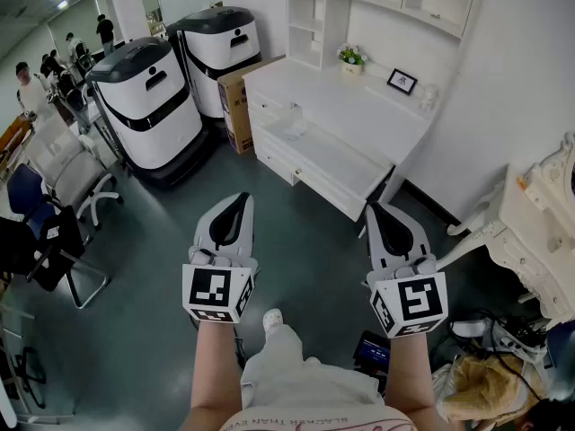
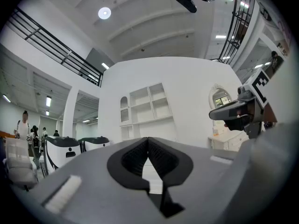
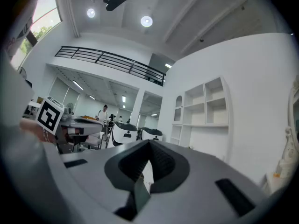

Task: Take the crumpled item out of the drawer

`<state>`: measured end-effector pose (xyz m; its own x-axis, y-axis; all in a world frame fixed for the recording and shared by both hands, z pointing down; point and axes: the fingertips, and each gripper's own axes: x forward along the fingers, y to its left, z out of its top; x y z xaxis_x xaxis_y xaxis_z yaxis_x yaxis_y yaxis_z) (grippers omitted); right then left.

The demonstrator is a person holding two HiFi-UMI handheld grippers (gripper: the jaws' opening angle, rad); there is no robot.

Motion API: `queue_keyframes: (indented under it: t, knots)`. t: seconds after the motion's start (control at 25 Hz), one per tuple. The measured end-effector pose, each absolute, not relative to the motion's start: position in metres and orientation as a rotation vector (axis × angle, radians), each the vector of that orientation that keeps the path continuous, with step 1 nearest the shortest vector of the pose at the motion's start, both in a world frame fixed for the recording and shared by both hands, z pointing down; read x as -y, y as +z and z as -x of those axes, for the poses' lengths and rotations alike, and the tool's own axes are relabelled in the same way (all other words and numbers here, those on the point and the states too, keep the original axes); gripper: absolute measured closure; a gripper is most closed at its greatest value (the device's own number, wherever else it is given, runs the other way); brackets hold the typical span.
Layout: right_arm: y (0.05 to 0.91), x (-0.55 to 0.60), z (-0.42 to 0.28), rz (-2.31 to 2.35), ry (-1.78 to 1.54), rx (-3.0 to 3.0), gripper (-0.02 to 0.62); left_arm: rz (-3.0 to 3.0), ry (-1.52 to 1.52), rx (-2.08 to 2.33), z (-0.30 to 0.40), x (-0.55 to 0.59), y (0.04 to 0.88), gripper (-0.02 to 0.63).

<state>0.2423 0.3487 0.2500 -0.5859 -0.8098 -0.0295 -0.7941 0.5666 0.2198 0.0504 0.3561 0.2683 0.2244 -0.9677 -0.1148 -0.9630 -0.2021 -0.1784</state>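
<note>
A white desk (image 1: 359, 97) stands ahead with its wide drawer (image 1: 346, 171) pulled out. A small crumpled clear item (image 1: 294, 126) lies at the drawer's back left. Both grippers are held up over the grey floor, well short of the drawer. My left gripper (image 1: 238, 203) points forward with its jaws shut and nothing between them; in the left gripper view its tips (image 2: 148, 141) meet. My right gripper (image 1: 374, 212) is likewise shut and empty, its tips (image 3: 149, 143) together in the right gripper view. It hovers near the drawer's front right corner.
Two white-and-black machines (image 1: 148, 106) (image 1: 220, 48) and a cardboard box (image 1: 235, 97) stand left of the desk. Chairs (image 1: 54, 232) are at far left. Ornate white furniture (image 1: 539, 232) is at right, with cables and a bag (image 1: 485, 384) below. A flower pot (image 1: 351, 57) and a frame (image 1: 402, 81) sit on the desk.
</note>
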Motion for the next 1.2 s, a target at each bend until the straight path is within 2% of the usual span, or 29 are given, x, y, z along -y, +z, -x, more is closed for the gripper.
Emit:
queue_keyframes:
  t: [0.2,0.92,1.2]
  knots:
    - [0.254,-0.324,-0.23,-1.376,-0.318,2.715,0.589,2.279,-0.02,-1.831,-0.042,-0.334,0.267,0.597]
    - [0.259,-0.177,-0.128,-1.441,-0.293,2.644,0.588,2.345,0.006,-1.773,0.06,-0.176,0.266,0.597]
    - [0.271,-0.147,-0.114,-1.442,-0.267,2.614,0.588,2.368,0.01,-1.769,0.074,-0.148,0.275,0.597]
